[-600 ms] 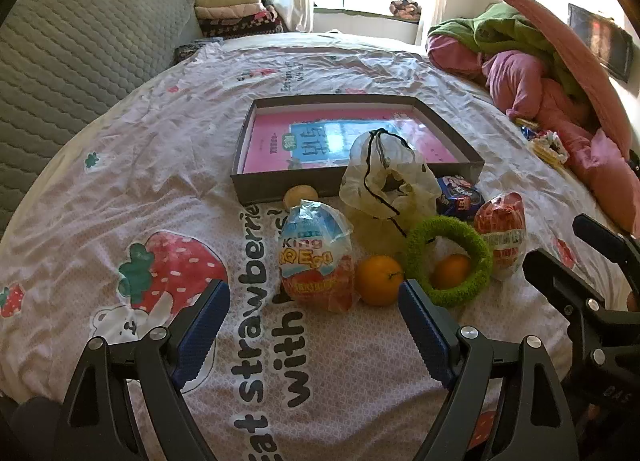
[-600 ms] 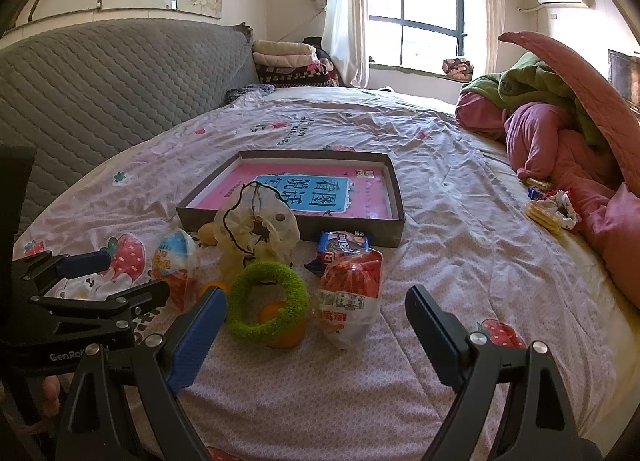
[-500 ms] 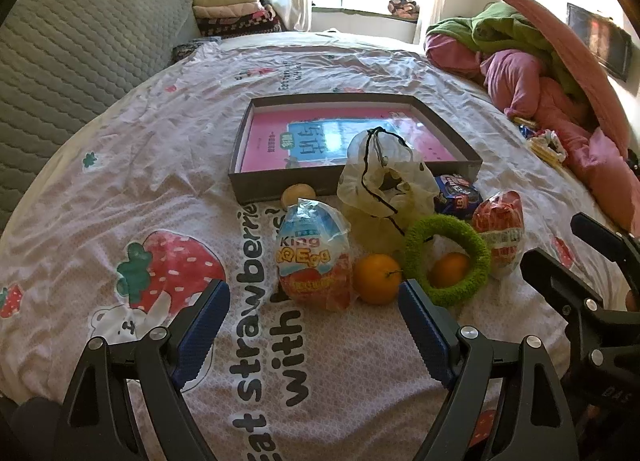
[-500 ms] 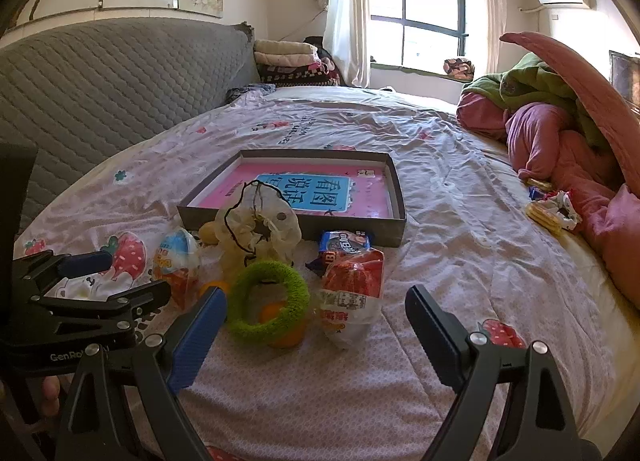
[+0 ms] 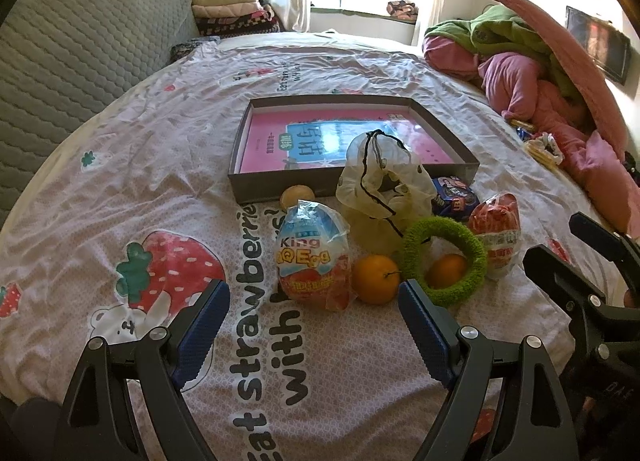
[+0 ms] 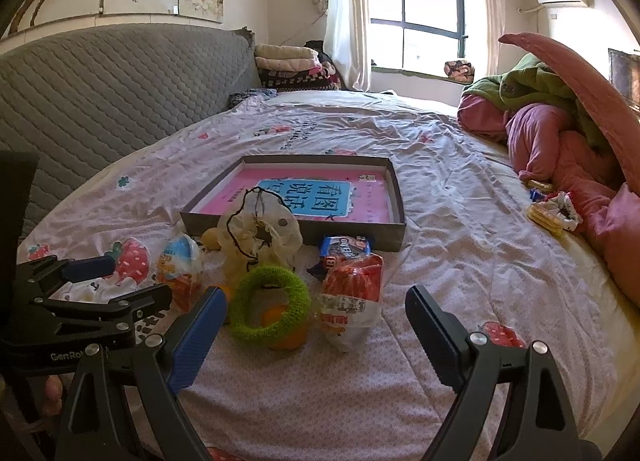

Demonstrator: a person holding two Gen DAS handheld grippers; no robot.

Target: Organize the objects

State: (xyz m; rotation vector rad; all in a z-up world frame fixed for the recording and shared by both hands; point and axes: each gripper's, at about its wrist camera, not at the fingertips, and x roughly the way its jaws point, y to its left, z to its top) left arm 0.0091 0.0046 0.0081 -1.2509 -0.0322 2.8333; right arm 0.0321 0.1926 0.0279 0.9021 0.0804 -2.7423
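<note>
A shallow grey box [image 5: 256, 189] [image 6: 352, 235] with a pink book inside lies on the bed. In front of it sit a King egg packet [image 5: 310, 257] [image 6: 180, 267], an orange [image 5: 374, 279], a green fuzzy ring [image 5: 444, 261] [image 6: 272, 303] around a second orange [image 5: 446, 271], a cream drawstring pouch [image 5: 384, 185] [image 6: 260, 237], a red snack packet [image 5: 496, 235] [image 6: 352, 301], a blue snack packet [image 5: 454, 197] [image 6: 344, 249] and a small yellow ball [image 5: 297, 195]. My left gripper [image 5: 314, 325] is open and empty just short of the egg packet. My right gripper [image 6: 316, 335] is open and empty before the ring.
The bed has a strawberry-print sheet [image 5: 120, 181]. A grey quilted headboard [image 6: 100, 89] stands at the left. A pile of pink and green bedding [image 6: 560, 121] lies at the right, with small wrappers [image 6: 552, 213] beside it. Folded blankets [image 6: 288, 65] sit at the back.
Both grippers have crept slightly forward toward the objects. Nothing was taken hold of or moved.
</note>
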